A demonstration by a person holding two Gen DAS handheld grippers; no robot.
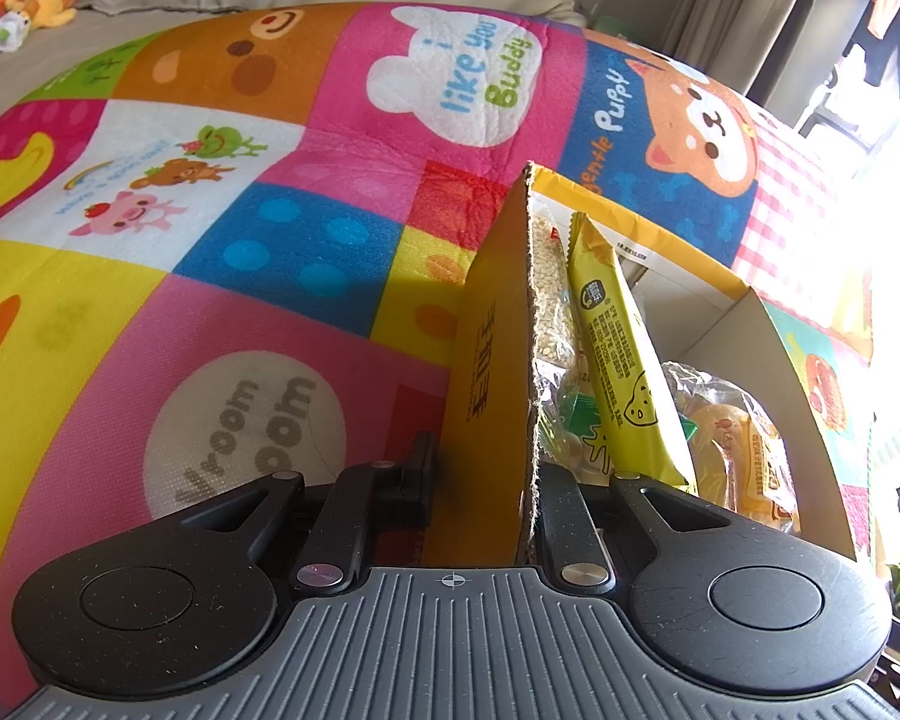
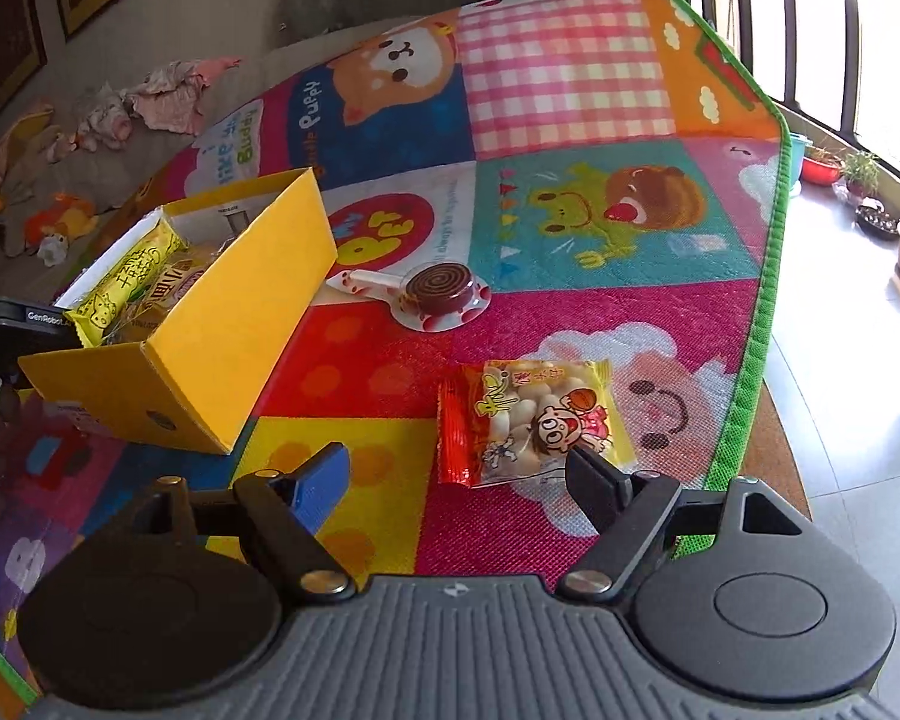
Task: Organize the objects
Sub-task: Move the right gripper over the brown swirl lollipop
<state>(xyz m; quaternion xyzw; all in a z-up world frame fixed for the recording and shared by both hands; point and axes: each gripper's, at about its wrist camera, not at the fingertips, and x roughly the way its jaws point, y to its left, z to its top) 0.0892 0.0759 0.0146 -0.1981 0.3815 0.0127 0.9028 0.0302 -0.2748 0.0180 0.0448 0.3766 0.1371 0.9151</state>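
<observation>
A yellow cardboard box stands on the play mat, holding several snack packs, among them a yellow wafer pack. My left gripper is shut on the box's near wall, one finger outside and one inside. In the right wrist view the box sits at the left. A red and yellow peanut snack bag lies flat just ahead of my right gripper, which is open and empty. A brown spiral candy in a clear blister lies farther back.
The colourful cartoon play mat ends at a green border on the right, with tiled floor and potted plants beyond. Plush toys and clothes lie on a grey surface at the far left.
</observation>
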